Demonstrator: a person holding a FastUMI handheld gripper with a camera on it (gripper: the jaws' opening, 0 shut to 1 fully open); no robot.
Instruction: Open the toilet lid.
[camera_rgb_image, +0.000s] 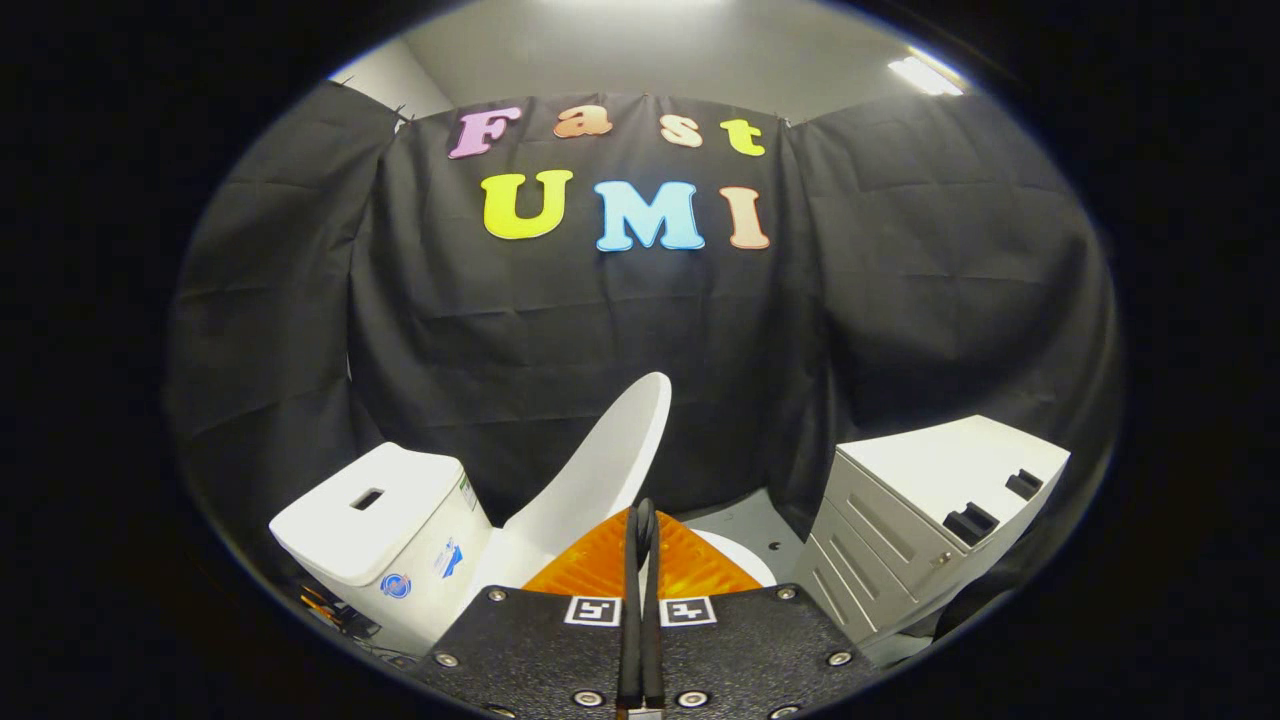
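The white toilet lid (610, 460) stands raised, tilted up and away from the bowl, just beyond my fingers. Left of it sits the white tank (380, 515) with a rectangular slot in its top. A slice of the white seat rim (745, 560) shows to the right of my fingers. My gripper (641, 520) is shut, its two fingers pressed together with nothing between them, their tips in front of the lid's lower part. I cannot tell whether the tips touch the lid.
A white drawer cabinet (930, 515) stands to the right of the toilet, with two dark blocks on its top. Black cloth walls close the booth behind and on both sides. A strip of grey floor (745, 520) lies between toilet and cabinet.
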